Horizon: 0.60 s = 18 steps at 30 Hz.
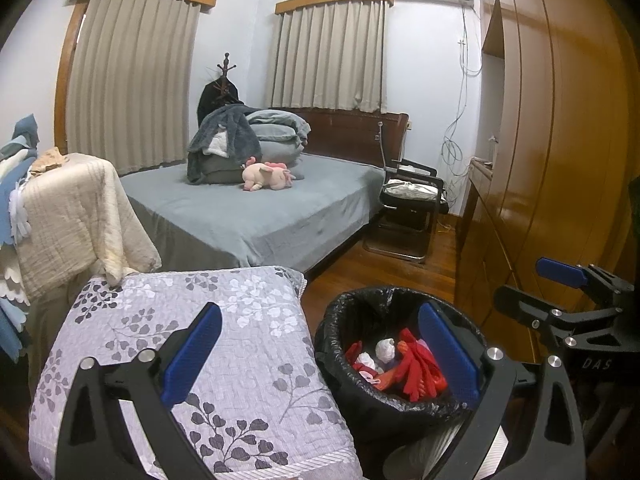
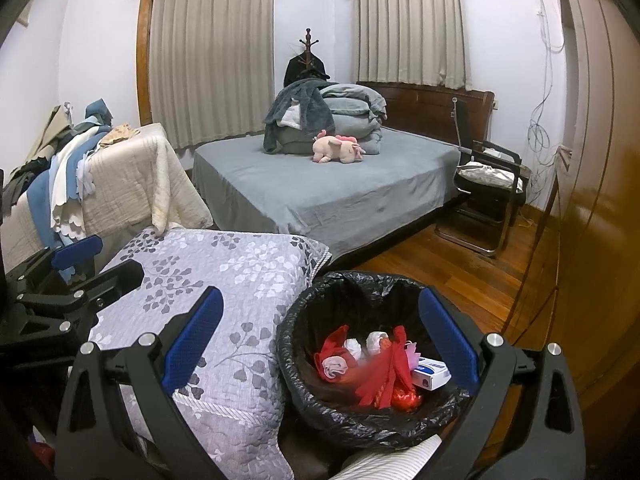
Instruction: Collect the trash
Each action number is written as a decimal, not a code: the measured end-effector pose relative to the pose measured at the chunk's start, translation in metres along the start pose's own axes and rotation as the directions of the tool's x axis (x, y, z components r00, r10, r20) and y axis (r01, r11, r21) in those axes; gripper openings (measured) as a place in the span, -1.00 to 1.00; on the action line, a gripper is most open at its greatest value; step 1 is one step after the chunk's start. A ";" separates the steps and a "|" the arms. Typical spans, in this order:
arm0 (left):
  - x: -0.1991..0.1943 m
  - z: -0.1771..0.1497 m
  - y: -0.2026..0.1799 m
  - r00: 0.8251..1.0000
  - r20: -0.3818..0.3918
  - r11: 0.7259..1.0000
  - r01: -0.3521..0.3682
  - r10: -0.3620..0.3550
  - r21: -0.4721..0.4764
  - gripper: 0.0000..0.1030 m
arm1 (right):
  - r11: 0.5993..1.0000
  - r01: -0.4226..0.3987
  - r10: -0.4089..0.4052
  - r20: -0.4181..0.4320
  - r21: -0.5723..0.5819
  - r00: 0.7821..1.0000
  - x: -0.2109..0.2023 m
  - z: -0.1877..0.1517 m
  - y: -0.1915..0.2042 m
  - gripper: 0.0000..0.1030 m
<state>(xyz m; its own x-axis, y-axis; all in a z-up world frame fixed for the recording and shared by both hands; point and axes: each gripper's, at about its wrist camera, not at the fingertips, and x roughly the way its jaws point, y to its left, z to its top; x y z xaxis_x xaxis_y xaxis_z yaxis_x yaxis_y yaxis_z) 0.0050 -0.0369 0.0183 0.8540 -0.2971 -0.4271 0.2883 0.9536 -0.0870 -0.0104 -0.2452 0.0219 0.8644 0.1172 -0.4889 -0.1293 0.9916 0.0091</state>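
Black-lined trash bin [image 2: 360,360] holding red scraps, left gripper [image 1: 320,352] and right gripper [image 2: 320,348] both spread wide, empty.

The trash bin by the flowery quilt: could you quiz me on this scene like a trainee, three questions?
1. True or false: the trash bin is lined with a black bag.
2. What stands directly left of the bin: A) chair B) floral quilt C) bed?
3. Fill in: the left tongs and right tongs are both ____, gripping nothing.

Key: 1 true; 2 B; 3 open. Red scraps and white wads already lie inside the bin.
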 end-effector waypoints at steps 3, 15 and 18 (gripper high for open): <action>0.000 0.000 0.000 1.000 0.001 1.000 0.000 0.000 0.000 0.88 | 1.000 -0.001 0.001 0.001 0.000 1.000 0.000 0.000 0.000 0.85; -0.001 0.000 0.002 1.000 -0.001 1.000 -0.001 0.001 -0.001 0.88 | 1.000 -0.001 0.001 0.000 -0.001 1.000 0.001 0.000 0.002 0.85; -0.001 0.000 0.002 1.000 -0.001 1.000 -0.002 0.002 -0.001 0.88 | 1.000 0.000 0.000 -0.001 0.000 1.000 0.001 0.000 0.002 0.85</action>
<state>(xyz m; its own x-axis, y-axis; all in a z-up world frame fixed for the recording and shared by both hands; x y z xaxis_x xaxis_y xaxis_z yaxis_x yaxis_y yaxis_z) 0.0046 -0.0345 0.0192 0.8539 -0.2953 -0.4286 0.2863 0.9542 -0.0869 -0.0096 -0.2429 0.0215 0.8637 0.1175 -0.4902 -0.1298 0.9915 0.0090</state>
